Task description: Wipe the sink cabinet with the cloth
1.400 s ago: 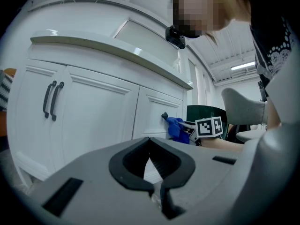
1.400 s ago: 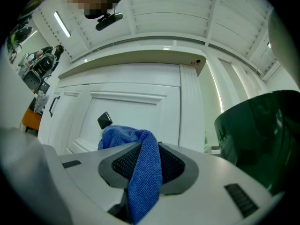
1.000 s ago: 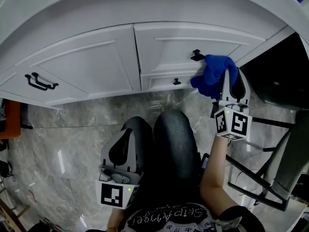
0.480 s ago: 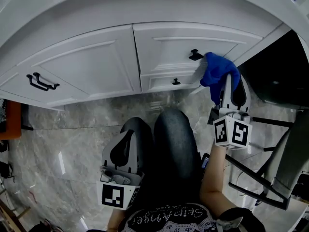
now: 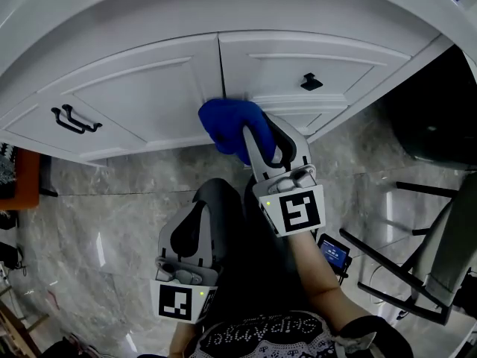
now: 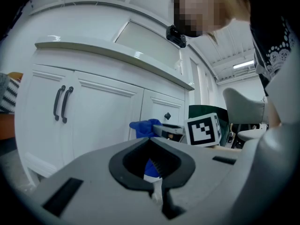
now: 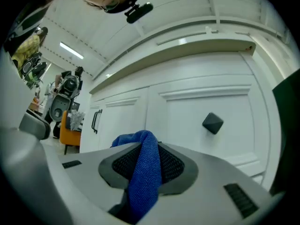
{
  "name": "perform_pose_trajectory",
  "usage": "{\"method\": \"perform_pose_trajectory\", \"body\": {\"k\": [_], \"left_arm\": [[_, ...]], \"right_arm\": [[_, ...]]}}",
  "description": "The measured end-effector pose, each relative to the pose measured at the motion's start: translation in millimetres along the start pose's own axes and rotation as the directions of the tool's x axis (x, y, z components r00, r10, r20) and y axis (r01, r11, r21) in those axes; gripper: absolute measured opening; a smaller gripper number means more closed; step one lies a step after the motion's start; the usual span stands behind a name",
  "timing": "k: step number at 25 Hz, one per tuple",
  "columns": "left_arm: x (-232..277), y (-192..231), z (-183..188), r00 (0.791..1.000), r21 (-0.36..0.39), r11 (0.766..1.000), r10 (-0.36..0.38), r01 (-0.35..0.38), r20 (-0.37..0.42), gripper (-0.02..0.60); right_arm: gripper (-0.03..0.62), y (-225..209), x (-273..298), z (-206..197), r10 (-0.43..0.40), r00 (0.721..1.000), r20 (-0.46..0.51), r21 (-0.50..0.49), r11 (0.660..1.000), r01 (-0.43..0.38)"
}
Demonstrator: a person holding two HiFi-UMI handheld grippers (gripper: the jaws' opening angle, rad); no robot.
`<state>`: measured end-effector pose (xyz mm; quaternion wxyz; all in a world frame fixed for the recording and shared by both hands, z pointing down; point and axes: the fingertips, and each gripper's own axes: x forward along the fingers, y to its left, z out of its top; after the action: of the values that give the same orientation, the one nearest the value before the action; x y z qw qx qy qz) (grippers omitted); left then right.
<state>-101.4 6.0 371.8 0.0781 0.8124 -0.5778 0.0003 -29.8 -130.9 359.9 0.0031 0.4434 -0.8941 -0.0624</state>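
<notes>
The white sink cabinet curves across the top of the head view. My right gripper is shut on a blue cloth and presses it against the cabinet front, low down where the two doors meet. In the right gripper view the cloth hangs between the jaws, with the right door's black knob ahead. My left gripper is held low over the person's lap, shut and holding nothing. The left gripper view shows the cloth against the door.
A black knob sits on the right door and paired black handles on the left one. The person's dark-clad legs are below the cabinet. A black metal chair frame stands at the right, an orange seat at the left, on a marble floor.
My right gripper has swept the cloth leftward, from beside the right door's knob to the seam between the doors. The left gripper has stayed put.
</notes>
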Motion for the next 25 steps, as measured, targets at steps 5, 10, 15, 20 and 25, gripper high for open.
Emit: {"method": "perform_pose_trajectory", "body": {"k": [5,10,15,20,25], "left_arm": [[-7.3,6.3,-0.8,1.000,0.005,1.000,0.017,-0.017,-0.007,0.003],[-7.3,5.4,0.0,1.000,0.003,1.000,0.012,-0.012,0.004,0.003],[-6.5,2.5,3.9,1.000,-0.002,1.000,0.003,-0.003,0.013,0.003],[-8.7,3.7,0.1,1.000,-0.001,1.000,0.011,-0.011,0.000,0.003],[-6.3,0.8,1.5,1.000,-0.014,1.000,0.004,-0.004,0.000,0.003]], "right_arm": [[0.114,-1.1,13.3,-29.9,0.001,0.997,-0.076,0.008,1.000,0.000],[0.114,-5.5,23.8,-49.1,-0.004,0.993,-0.120,-0.005,1.000,0.003],[0.109,-6.6,24.1,-49.3,-0.001,0.992,-0.128,-0.019,1.000,-0.002],[0.107,-12.0,21.2,-48.8,-0.009,0.993,-0.122,-0.011,1.000,0.008],[0.107,-28.7,13.7,-47.7,-0.049,0.991,-0.123,0.013,0.999,0.051]]}}
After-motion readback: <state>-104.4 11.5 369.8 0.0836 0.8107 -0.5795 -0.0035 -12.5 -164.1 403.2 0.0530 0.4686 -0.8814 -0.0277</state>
